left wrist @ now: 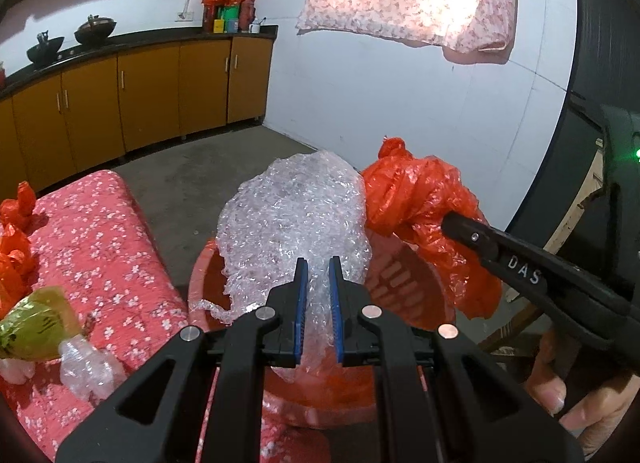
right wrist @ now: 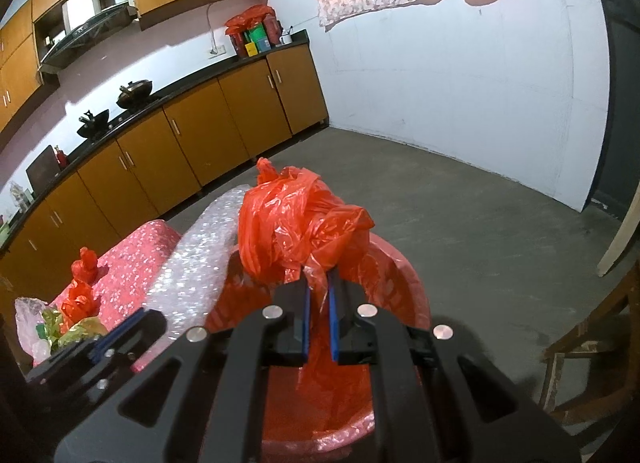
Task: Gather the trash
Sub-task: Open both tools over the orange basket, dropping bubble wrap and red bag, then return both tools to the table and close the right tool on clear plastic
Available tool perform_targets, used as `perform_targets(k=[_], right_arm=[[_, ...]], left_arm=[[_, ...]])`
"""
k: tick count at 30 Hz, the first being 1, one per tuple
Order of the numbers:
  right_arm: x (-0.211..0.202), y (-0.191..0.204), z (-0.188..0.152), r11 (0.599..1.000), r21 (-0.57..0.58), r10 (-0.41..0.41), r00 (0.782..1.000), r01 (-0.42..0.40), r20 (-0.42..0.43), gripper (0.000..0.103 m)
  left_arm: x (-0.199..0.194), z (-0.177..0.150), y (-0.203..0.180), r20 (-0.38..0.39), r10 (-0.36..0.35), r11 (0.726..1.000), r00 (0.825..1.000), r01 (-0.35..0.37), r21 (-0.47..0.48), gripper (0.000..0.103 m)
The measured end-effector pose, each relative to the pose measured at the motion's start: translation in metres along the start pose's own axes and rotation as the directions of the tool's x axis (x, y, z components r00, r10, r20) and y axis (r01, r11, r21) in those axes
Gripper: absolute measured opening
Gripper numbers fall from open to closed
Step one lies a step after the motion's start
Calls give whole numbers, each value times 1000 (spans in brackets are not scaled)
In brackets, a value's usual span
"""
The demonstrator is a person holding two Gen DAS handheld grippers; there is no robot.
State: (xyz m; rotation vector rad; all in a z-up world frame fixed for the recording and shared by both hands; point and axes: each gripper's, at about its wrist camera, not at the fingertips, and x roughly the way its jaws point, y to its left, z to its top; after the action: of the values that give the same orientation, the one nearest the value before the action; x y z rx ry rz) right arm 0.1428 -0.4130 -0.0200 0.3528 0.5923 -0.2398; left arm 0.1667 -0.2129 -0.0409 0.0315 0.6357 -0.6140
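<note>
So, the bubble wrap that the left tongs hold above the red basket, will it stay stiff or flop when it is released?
Probably it flops: the bubble wrap looks crumpled and thin, bulging loosely past the left tongs. It seems very light for its bulk, so it may drift or catch on the basket rim. It may also spring open rather than pack flat.

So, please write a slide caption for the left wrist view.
Left claw holding bubble wrap above the red bin.
</note>
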Motion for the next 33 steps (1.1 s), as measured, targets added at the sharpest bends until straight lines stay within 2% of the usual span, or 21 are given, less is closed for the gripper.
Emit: perform_targets(k=[7,9,11,13,19,22,28,33], right_arm=[[6,-2,-3,998,-20,63,998,-63,-11,22],[5,-3,-4,997,-23,72,997,-73,-12,23],[4,-4,-4,997,-29,74,997,-74,-9,28],[1,-4,-5,997,-42,68,998,-68,-1,32],[-9,-2,-6,996,-81,42,999,-41,20,38],[-16,0,-7,995,-98,38,999,-35,33,43],[-32,17,-13,990,-127,71,996,-64,52,52],[-37,54,-27,976,-172,141,990,-134,29,55]], left_arm=[[13,-6,3,-38,-9,1000,999,9,-11,12],[15,-7,4,-46,-12,1000,999,11,-12,16],[16,-7,5,-51,-8,1000,999,8,-11,30],[15,-9,6,-45,5,1000,999,-6,-10,36],[4,-8,15,-25,47,999,999,-47,-15,36],[-9,-7,24,-5,78,997,997,-78,-24,42],[-49,-15,51,33,161,986,986,-159,-50,46],[-96,-36,89,46,274,957,961,-268,-112,54]])
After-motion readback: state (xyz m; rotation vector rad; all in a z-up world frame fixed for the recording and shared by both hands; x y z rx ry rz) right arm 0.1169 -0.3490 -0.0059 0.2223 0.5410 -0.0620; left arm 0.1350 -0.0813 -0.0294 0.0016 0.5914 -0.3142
